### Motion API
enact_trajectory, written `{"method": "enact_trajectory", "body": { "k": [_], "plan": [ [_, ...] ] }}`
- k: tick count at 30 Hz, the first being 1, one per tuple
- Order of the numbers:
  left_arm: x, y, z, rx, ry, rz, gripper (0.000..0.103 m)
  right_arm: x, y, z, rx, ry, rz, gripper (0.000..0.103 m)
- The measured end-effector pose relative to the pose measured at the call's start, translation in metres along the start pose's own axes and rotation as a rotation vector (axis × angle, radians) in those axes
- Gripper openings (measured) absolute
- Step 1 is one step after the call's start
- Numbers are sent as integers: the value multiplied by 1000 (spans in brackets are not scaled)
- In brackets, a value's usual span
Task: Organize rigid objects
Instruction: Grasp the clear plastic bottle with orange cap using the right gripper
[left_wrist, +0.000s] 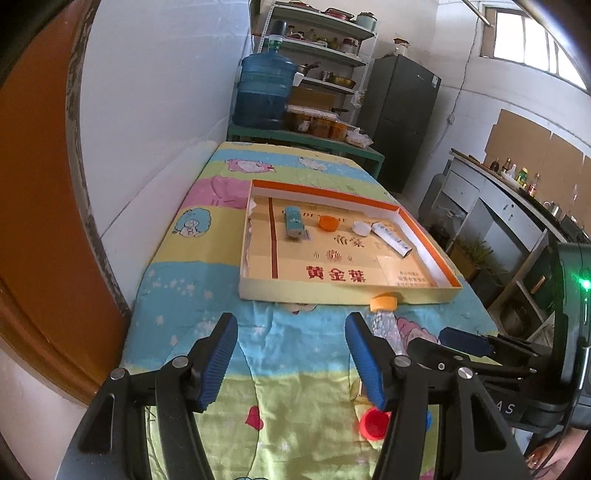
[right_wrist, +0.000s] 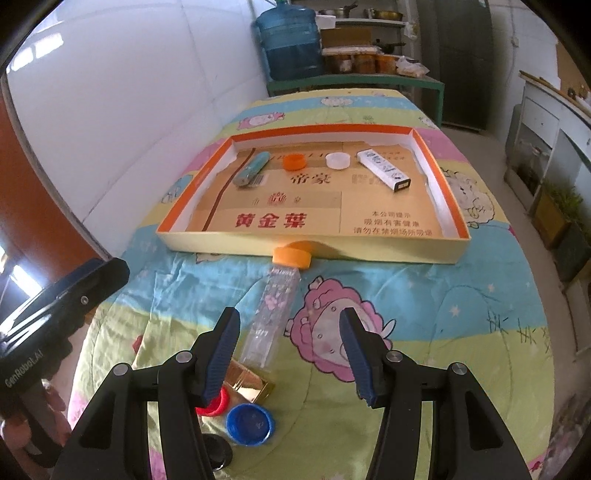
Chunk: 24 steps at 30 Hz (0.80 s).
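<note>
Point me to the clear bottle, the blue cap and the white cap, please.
clear bottle (right_wrist: 271, 306), right wrist view, mid body.
blue cap (right_wrist: 250, 422), right wrist view, inside of the cap.
white cap (right_wrist: 338, 161), right wrist view, its top, in the tray.

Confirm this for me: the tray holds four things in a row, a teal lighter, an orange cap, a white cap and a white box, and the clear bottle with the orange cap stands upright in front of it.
One detail is wrong. The clear bottle does not stand upright: it lies on its side on the quilt, its orange cap against the tray's near wall, as the right wrist view shows. The rest holds: teal lighter, orange cap, white cap and white box sit in the tray.
</note>
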<state>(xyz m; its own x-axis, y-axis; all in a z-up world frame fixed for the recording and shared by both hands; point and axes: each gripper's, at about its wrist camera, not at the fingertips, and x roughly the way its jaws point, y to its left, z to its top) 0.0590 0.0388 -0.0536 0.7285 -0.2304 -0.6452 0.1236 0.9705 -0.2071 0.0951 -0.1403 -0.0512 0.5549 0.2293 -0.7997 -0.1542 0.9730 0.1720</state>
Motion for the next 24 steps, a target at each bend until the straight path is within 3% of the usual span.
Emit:
{"method": "enact_trajectory", "body": {
  "k": [12,13,16,24],
  "plan": [
    [7,9,-7,-1,15,-38,60,34,16,4,-28,51,-29,57],
    [8,9,-7,-2,16,-39,60,36,16,4,-28,52,-32,55],
    [11,11,-7,-5,20,-41,60,42,18,5,-35,65,-42,29],
    [15,7,-10,9,32,-61,60,44,13,7,-35,68,-30,25]
  ]
}}
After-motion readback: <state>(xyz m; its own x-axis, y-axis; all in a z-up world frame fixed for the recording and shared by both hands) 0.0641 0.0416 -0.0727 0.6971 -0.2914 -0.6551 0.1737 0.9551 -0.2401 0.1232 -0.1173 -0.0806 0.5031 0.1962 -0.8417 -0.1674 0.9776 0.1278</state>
